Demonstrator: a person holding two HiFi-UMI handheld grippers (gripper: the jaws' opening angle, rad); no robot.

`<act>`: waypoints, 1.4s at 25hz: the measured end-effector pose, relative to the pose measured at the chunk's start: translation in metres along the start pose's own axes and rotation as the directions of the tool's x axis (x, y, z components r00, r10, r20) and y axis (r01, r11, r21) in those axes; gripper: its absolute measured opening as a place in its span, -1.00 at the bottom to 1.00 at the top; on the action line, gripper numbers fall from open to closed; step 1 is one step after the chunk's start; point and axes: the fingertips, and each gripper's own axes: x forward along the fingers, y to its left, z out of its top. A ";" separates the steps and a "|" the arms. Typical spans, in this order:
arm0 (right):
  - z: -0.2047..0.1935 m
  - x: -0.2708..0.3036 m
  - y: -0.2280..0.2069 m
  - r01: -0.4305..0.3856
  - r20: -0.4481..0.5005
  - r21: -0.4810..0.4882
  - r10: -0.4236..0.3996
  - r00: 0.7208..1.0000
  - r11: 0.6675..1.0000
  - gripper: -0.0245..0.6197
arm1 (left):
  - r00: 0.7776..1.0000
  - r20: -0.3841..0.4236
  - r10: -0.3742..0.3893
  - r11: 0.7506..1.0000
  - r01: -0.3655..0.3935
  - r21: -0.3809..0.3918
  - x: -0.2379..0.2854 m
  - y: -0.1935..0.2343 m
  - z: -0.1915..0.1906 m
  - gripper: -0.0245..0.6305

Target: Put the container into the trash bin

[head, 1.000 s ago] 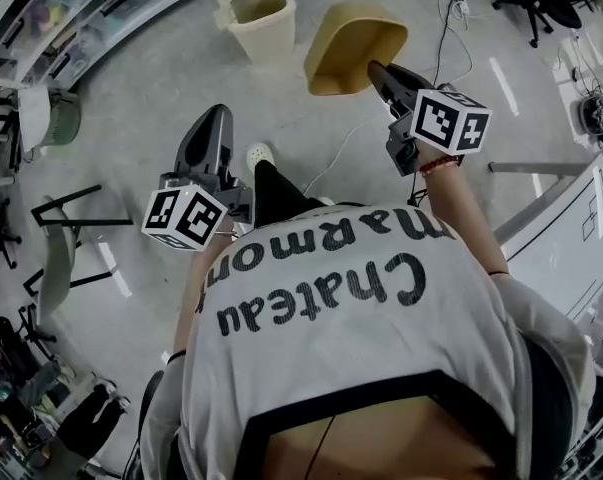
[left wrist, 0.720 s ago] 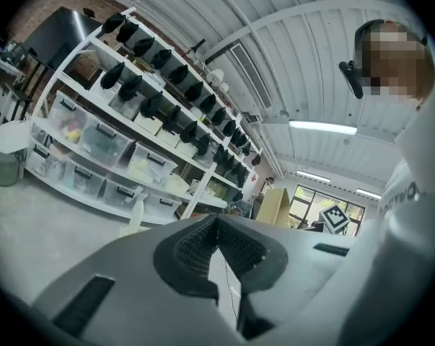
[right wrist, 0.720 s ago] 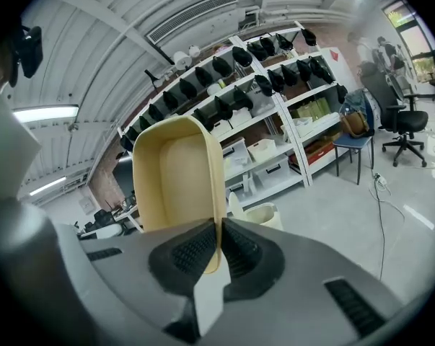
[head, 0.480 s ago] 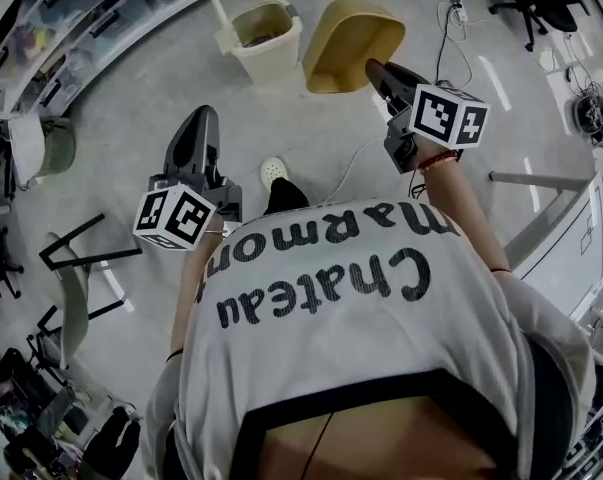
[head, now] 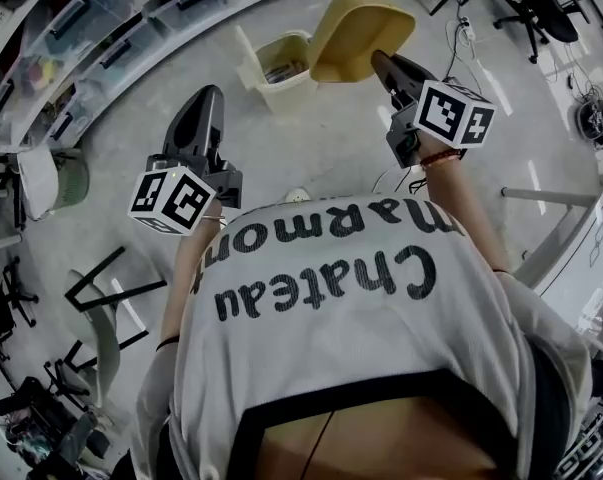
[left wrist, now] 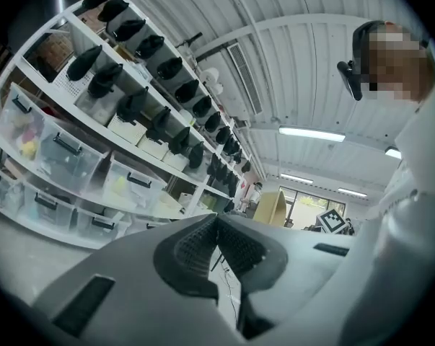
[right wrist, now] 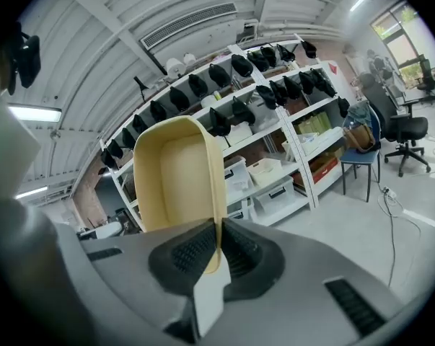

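Mid-carry I'd say: right gripper (head: 378, 58) pinches the container (head: 356, 23) top-centre by the trash bin (head: 271, 73), left gripper (head: 207, 96) is shut and empty, next needs centring over the bin.

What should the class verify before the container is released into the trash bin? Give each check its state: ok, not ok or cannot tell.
1. Grip: the right gripper is shut on the rim of the container: ok.
2. Access: the trash bin has its lid raised and its mouth open: ok.
3. Alignment: container directly above the mouth: cannot tell; the head view only shows it overlapping the bin's right edge.
4. Room inside the bin: cannot tell; dark contents lie in it.
5. Other hand: the left gripper is shut, empty and apart from the bin: ok.
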 end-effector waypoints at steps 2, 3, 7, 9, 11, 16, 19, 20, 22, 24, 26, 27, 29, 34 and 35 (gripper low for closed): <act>-0.001 0.010 -0.002 0.022 -0.001 0.011 -0.022 1.000 1.000 -0.80 | 1.000 -0.013 -0.006 1.000 0.006 0.000 0.006 0.014 0.002 -0.85; -0.002 0.014 -0.003 0.032 -0.005 0.014 -0.032 0.999 0.999 -0.80 | 1.000 -0.022 -0.007 1.000 0.007 -0.003 0.008 0.020 0.001 -0.85; -0.010 0.029 -0.008 0.049 -0.022 0.074 -0.047 0.999 0.996 -0.80 | 0.998 -0.057 -0.015 0.999 0.014 -0.029 0.013 0.037 -0.005 -0.85; -0.011 0.037 -0.012 0.065 -0.015 0.089 -0.064 0.998 0.994 -0.80 | 0.998 -0.061 -0.017 0.999 0.014 -0.038 0.014 0.043 -0.005 -0.85; -0.013 0.042 -0.018 0.088 -0.013 0.076 -0.087 0.996 0.993 -0.80 | 0.998 -0.056 -0.012 0.999 0.009 -0.051 0.014 0.047 -0.005 -0.85; -0.029 0.053 -0.032 0.122 -0.056 0.071 -0.118 0.991 0.990 -0.80 | 0.997 -0.073 -0.005 0.997 -0.001 -0.077 0.015 0.053 -0.015 -0.85; -0.042 0.063 -0.037 0.148 -0.094 0.064 -0.141 0.985 0.987 -0.80 | 0.996 -0.090 0.004 0.995 -0.013 -0.100 0.020 0.065 -0.023 -0.85; -0.047 0.065 -0.039 0.154 -0.110 0.065 -0.146 0.983 0.986 -0.80 | 0.995 -0.098 0.005 0.994 -0.016 -0.107 0.021 0.067 -0.027 -0.85; -0.055 0.069 -0.045 0.165 -0.137 0.070 -0.155 0.978 0.984 -0.80 | 0.994 -0.112 0.005 0.993 -0.018 -0.118 0.026 0.071 -0.032 -0.85; -0.062 0.075 -0.050 0.170 -0.159 0.086 -0.155 0.975 0.982 -0.80 | 0.992 -0.126 0.006 0.992 -0.022 -0.128 0.032 0.076 -0.037 -0.85; -0.068 0.084 -0.055 0.172 -0.177 0.100 -0.153 0.972 0.980 -0.80 | 0.990 -0.142 0.008 0.990 -0.028 -0.140 0.038 0.082 -0.042 -0.85; -0.069 0.089 -0.058 0.175 -0.183 0.104 -0.154 0.971 0.979 -0.80 | 0.989 -0.148 0.011 0.989 -0.033 -0.145 0.042 0.085 -0.044 -0.85; -0.070 0.098 -0.064 0.179 -0.188 0.108 -0.157 0.970 0.978 -0.80 | 0.987 -0.157 0.019 0.987 -0.043 -0.154 0.049 0.092 -0.048 -0.85; -0.063 0.126 -0.086 0.194 -0.200 0.113 -0.169 0.965 0.975 -0.80 | 0.981 -0.191 0.040 0.987 -0.069 -0.145 0.074 0.107 -0.053 -0.85; -0.060 0.133 -0.091 0.192 -0.201 0.115 -0.167 0.965 0.975 -0.80 | 0.979 -0.198 0.046 0.987 -0.075 -0.140 0.082 0.111 -0.053 -0.85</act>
